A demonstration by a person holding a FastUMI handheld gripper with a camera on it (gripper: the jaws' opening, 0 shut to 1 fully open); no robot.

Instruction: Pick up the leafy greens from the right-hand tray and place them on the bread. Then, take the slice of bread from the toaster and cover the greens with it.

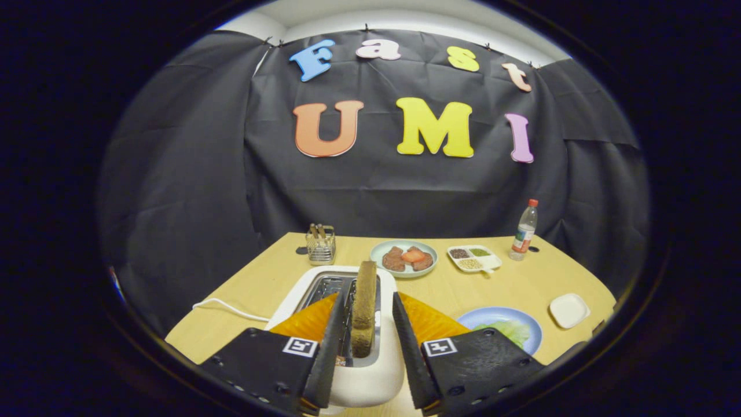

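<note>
1. Gripper view, from the left of the wooden table (272,278): a white power cord (223,307) trails across the top toward the white toaster (359,370), and behind it, near the booth wall, stands a small wire rack (321,243) holding what look like utensils.
2. The toaster sits directly under the gripper (365,324). A brown bread slice (365,307) stands upright in its slot, rising well above the rim, and lies between the two fingers. The jaws stand open, a gap showing on each side of the slice, so neither finger presses it yet.
3. As I judge it, the step in hand is taking this slice. To do it well, close evenly on both flat faces, grip below the top crust, and lift straight up along the slot so the slice does not drag on the metal guides.
4. The gripper is held above the toaster's near end, tilted down and forward, fingers straddling the slot lengthwise.
5. Further right, a pale plate (403,258) carries dark patties and something reddish; beside it is a divided condiment tray (473,259), then a clear bottle (525,230).
6. Nearest on the right, a blue plate (492,318) holds leafy greens (512,331), partly hidden by the right finger; whether bread lies beneath them I cannot tell. A small white dish (569,310) sits beyond.
</note>
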